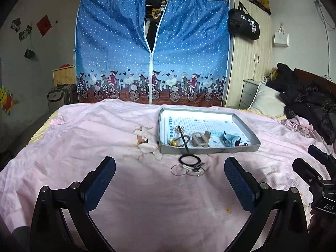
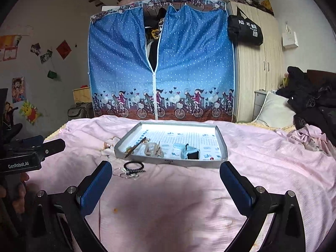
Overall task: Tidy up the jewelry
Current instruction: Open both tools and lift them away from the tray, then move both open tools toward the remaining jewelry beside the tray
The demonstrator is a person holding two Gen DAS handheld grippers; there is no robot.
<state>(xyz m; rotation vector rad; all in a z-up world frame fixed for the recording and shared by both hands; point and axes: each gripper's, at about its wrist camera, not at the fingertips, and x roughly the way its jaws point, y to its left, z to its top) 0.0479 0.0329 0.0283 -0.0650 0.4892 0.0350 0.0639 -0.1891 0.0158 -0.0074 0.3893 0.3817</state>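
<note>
Nearest the lens in each wrist view stood a pair of black gripper arms with blue textured pads. The left gripper (image 1: 170,180) was spread wide with nothing between its pads, and the right gripper (image 2: 166,183) was spread and empty as well, both hovering over the wrinkled pink bedsheet (image 1: 84,138).

By my judgement the task was partly done. The shallow grey cardboard tray with the blue-and-white grid lining (image 1: 210,149) already held a beige plastic claw hair clip (image 1: 200,139), a pale blue watch with its strap (image 1: 227,138), a long dark hair stick (image 1: 182,138) leaning over the near rim, and a small yellow bead piece (image 1: 173,142). Left on the sheet, just in front of the tray, lay a black beaded bracelet (image 1: 189,159) on a tangle of thin silver hoops (image 1: 178,170) — not yet picked up.

The tangle was hard to separate: a pale clip-like piece seemed mixed in, but I could not tell how many items there were. Something small and red sat at the tray's near right corner, too small to identify.
</note>
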